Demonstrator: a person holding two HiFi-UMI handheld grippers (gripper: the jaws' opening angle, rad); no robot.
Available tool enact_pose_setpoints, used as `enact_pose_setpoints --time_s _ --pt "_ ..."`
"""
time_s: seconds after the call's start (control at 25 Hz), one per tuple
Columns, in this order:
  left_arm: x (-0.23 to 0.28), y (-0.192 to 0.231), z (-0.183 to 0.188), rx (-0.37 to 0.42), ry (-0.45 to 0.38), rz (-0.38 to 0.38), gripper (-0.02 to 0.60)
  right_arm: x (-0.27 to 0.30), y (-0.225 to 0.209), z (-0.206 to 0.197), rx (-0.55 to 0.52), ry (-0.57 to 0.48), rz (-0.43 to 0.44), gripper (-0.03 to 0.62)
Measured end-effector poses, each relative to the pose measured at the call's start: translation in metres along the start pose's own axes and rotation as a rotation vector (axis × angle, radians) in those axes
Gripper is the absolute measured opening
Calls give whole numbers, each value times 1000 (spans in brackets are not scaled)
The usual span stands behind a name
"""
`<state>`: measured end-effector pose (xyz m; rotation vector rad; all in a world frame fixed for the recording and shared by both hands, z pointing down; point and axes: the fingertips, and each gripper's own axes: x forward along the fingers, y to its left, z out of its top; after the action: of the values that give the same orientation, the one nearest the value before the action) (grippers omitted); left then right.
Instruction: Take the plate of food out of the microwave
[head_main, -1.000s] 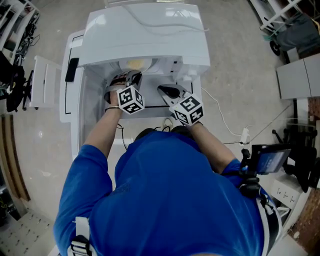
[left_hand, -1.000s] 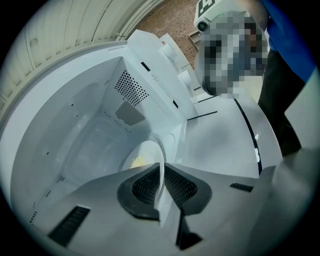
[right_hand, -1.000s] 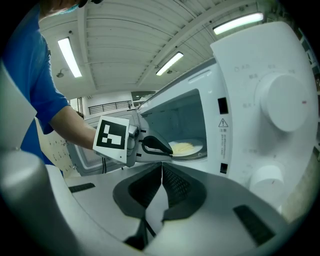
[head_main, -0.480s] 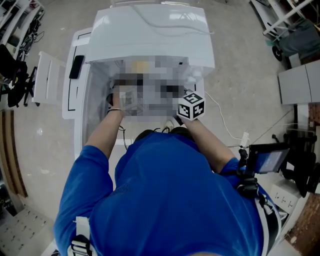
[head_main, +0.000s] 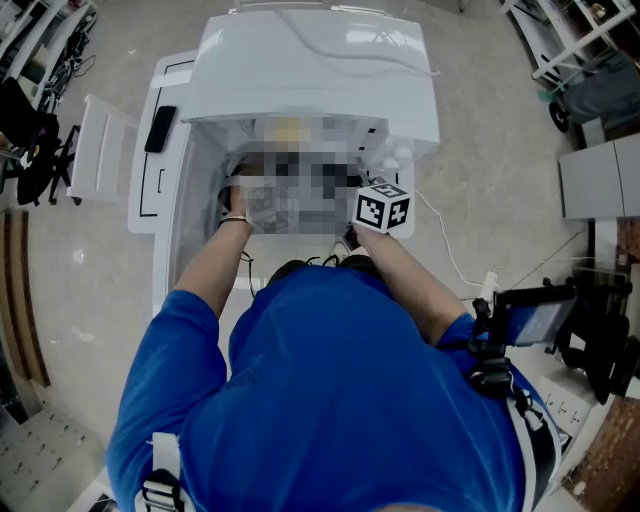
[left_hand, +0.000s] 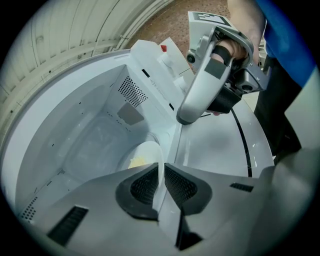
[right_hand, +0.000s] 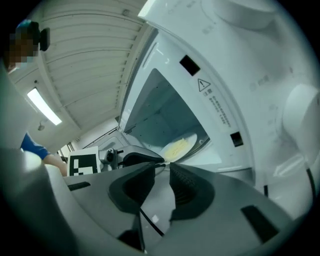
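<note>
Grips the near rim of the plate with the left gripper, dark ribbed pads pinched together on the thin white edge. Reaches for this into the microwave, where the plate lies low in the white cavity, close to the front opening and seen almost edge-on past the pads. Bears a small heap of pale yellow food, just beyond the pinch.

Appears from the right gripper view as a pale oval at the mouth of the cavity, food on top, with the tip of the left gripper touching its near rim.

Holds the right gripper just outside the microwave, near the left one and to its right, apart from the plate. Has just been opening these jaws, now partway apart with a clear gap. Nothing between the pads; only a thin dark cord crossing behind the gap, lower down.

Seen from above: both arms stretched forward from a blue shirt to the open front of the microwave, left arm further in, right arm ending at the black-and-white marker cube just short of the opening.
</note>
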<state>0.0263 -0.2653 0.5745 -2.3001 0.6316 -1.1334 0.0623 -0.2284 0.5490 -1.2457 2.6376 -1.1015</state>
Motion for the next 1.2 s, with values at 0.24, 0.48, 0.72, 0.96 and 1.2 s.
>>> enact_pose_setpoints --time_s 0.24,0.48,0.72,0.96,1.2 --pt "-6 1 4 -33 -30 7 40 12 -4 0 207 -57 12 115" --pt "-17 6 -1 -209 -51 56 53 24 -12 -1 385 -107 5 132" --pt "-30 6 -15 -410 -52 90 53 39 -23 -2 547 -151 2 147" --pt "-45 0 -35 -509 -35 115 53 53 -29 -5 689 -178 -5 149" --pt "-55 -4 -47 -526 -14 128 52 65 -30 -7 792 -198 -12 149"
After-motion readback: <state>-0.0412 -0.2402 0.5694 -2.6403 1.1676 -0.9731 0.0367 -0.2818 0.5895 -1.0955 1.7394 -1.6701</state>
